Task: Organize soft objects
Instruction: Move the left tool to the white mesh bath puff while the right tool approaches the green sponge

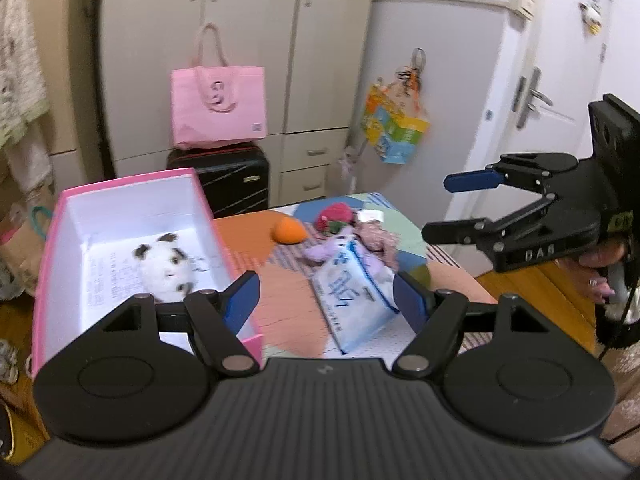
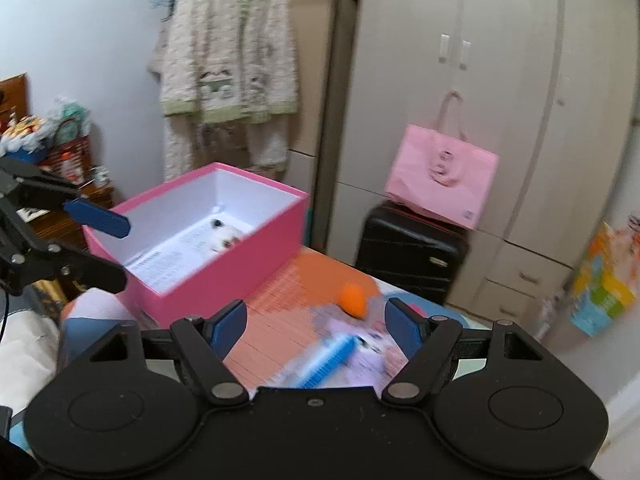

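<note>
Black left tool (image 1: 325,294) and right tool (image 2: 316,326) both spread, empty; "DAS"-like lettering, blurred

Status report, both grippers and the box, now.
Left gripper open, empty. Right gripper open, empty. White plush toy inside pink cardboard box. Nothing blocking.

White plush (image 1: 166,266) in pink box (image 1: 52,240); others (image 1: 344,240) outside.

A pink tote bag (image 1: 219,107) sits atop a black suitcase (image 1: 236,178) before pale wardrobes (image 1: 256,40).
</note>
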`<state>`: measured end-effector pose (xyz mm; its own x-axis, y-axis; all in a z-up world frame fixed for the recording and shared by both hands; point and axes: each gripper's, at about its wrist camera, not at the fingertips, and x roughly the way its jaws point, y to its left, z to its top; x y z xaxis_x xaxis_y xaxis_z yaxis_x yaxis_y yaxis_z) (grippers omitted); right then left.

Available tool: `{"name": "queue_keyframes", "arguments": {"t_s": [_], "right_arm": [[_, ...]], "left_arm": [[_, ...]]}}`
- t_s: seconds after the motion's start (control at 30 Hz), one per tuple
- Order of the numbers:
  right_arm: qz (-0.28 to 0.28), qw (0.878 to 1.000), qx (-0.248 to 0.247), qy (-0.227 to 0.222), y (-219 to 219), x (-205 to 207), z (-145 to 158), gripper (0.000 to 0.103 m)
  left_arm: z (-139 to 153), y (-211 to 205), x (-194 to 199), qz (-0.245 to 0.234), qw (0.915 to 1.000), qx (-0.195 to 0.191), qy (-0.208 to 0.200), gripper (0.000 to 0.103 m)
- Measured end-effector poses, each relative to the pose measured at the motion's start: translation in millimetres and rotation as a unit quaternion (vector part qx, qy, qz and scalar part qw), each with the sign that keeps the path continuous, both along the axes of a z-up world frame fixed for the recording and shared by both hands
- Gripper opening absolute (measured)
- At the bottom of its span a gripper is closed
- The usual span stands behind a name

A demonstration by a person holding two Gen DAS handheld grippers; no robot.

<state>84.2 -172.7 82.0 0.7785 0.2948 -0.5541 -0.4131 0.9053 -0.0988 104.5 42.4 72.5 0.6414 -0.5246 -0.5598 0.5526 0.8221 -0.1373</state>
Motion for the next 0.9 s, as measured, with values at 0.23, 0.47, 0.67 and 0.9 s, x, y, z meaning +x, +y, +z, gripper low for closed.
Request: {"name": "queue_keyframes", "arguments": {"t_s": [0.23,0.47,0.67,0.9], "right_arm": [[-0.029,0.999,0.023,0.013,-38.0,-7.9,-35.1,0.08],[-0.022,0.999,0.022,0.029,-50.9,-8.3,-71.9,0.08],[0.012,0.999,-0.015,0.034,-40.6,-7.5,-97.6,0.08],[0.005,0.999,-0.024,0.034,-46.1,-4.0,-115.2,0.08]], "left_arm": [[-32.5,-44.9,-2.1,-0.044,0.9988,0.022,0.001,0.073],[-68.7,-66.5,8.9,-0.056,0.9971,0.023,0.046,0.073],[-86.6,-79.9,19.7,-0.036,0.9975,0.036,0.049,0.073],[-82.3,-94.7,17.2,-0.03,0.9994,0.017,-0.007,0.071]]}}
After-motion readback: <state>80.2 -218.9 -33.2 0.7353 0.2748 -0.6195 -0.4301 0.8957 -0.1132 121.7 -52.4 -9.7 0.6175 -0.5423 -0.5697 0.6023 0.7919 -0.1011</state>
